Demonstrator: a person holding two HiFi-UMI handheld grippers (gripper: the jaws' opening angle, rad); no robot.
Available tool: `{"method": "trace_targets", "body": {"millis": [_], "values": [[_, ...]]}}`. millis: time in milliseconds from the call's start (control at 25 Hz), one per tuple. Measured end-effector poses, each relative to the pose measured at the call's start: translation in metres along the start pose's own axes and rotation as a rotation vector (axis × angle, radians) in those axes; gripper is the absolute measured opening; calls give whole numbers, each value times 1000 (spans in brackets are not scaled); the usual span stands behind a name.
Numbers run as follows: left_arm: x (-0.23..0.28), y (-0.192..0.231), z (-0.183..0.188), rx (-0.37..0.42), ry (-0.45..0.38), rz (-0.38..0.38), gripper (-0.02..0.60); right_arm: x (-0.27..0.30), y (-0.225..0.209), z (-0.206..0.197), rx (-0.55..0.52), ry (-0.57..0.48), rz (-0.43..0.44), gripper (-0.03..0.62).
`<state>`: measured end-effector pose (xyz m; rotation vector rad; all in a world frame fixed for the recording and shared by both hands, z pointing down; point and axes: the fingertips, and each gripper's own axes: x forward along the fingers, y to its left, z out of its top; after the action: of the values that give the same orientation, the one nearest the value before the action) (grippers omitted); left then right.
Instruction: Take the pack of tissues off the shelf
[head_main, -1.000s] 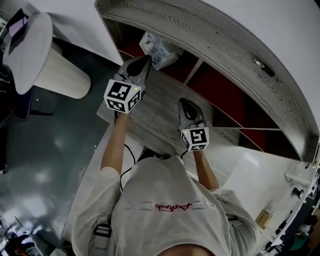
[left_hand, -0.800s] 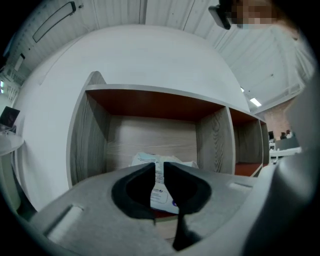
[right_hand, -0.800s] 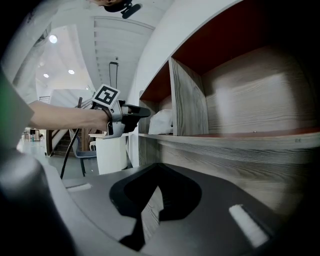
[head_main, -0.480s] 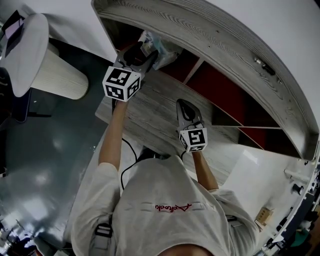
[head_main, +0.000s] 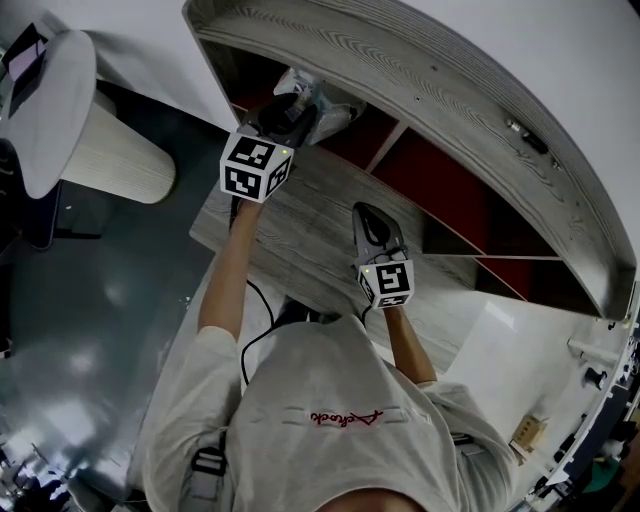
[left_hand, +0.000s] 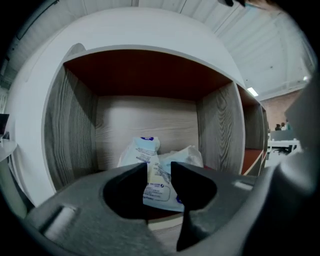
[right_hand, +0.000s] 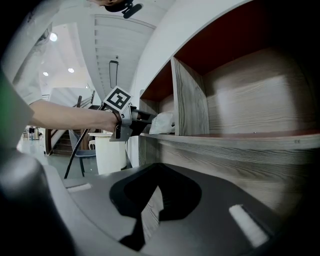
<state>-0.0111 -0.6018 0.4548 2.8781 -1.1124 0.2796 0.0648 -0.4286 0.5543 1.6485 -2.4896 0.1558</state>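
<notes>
The pack of tissues (head_main: 338, 103), white with blue print, lies crumpled in the left-end compartment of the wooden shelf (head_main: 320, 200). My left gripper (head_main: 300, 106) reaches into that compartment. In the left gripper view the pack (left_hand: 158, 189) fills the narrow gap between the tips of the left gripper (left_hand: 159, 167); the jaws have just been closing on it. The right gripper view shows the left gripper (right_hand: 149, 119) touching the pack (right_hand: 162, 122) from the side. My right gripper (head_main: 366, 210) hovers over the shelf board, shut and empty; its tips (right_hand: 160, 167) meet.
A wooden divider (left_hand: 220, 130) bounds the compartment on the right, with red-backed compartments (head_main: 450, 180) beyond it. A white round stand (head_main: 95, 140) is on the floor to the left. The shelf's curved top (head_main: 440, 80) arches overhead.
The left gripper moved forward into the compartment up to the pack. Its jaws went from shut to wide open, then narrowed around the pack. The right gripper stayed put.
</notes>
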Motion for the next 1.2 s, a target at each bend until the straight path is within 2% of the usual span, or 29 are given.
{"method": "trace_targets", "body": {"millis": [120, 320, 480, 800, 1200], "values": [[1, 1, -10, -12, 21, 1, 123, 0, 0, 0, -1, 1, -2, 8], [2, 5, -16, 9, 41, 16, 30, 1, -1, -1, -2, 4, -6, 8], [2, 5, -14, 31, 38, 25, 2, 0, -3, 1, -6, 4, -8, 8], [-8, 8, 0, 31, -39, 62, -2, 1, -4, 2, -11, -1, -2, 8], [-28, 5, 22, -21, -124, 91, -2, -1, -6, 11, -20, -28, 20, 8]]}}
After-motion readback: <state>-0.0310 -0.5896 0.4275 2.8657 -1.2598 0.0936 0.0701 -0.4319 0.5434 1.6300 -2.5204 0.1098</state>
